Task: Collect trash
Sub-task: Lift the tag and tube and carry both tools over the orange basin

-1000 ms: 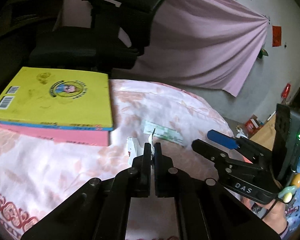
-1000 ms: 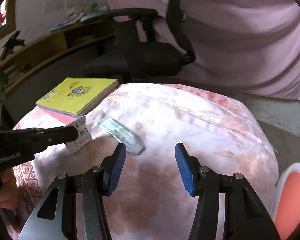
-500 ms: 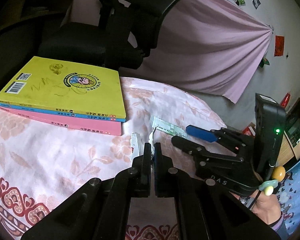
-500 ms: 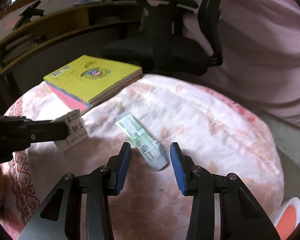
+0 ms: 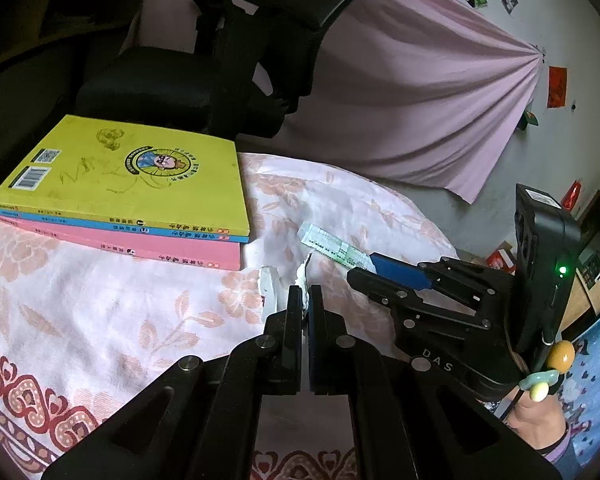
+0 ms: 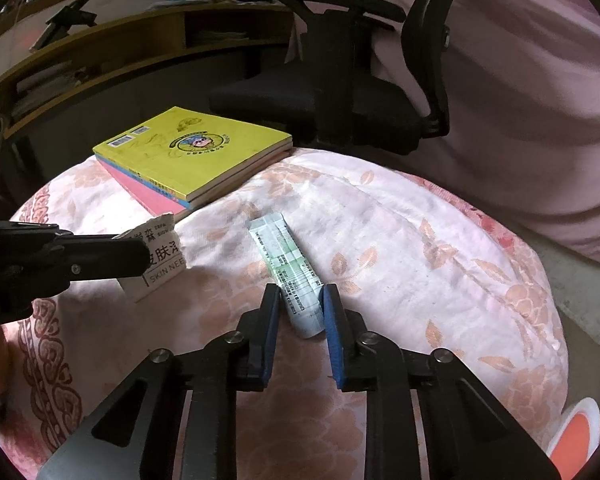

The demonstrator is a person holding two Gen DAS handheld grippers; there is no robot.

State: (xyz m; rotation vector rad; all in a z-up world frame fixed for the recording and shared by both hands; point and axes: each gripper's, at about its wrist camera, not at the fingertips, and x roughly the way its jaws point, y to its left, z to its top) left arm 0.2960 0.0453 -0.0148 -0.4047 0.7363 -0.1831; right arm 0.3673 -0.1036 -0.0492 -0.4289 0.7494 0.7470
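Note:
My left gripper (image 5: pixel 305 296) is shut on a torn white paper wrapper (image 5: pixel 271 287) with printed text; the wrapper also shows in the right wrist view (image 6: pixel 158 258), held just above the pink floral cloth (image 6: pixel 400 240). A pale green and white tube-like pack (image 6: pixel 290 274) lies on the cloth. My right gripper (image 6: pixel 299 300) has its blue pads on either side of the pack's near end, close to its sides or touching them. In the left wrist view the pack (image 5: pixel 332 246) lies beyond the right gripper's blue fingertip (image 5: pixel 400 270).
A stack of books with a yellow one on top (image 5: pixel 124 176) lies on the cloth at the left. A black office chair (image 6: pixel 340 92) stands behind. A wooden shelf (image 6: pixel 120 48) is at the back left. A pink curtain (image 5: pixel 420 100) hangs behind.
My right gripper has moved forward and down onto the green pack and narrowed its jaws around it. My left gripper stays shut on the wrapper.

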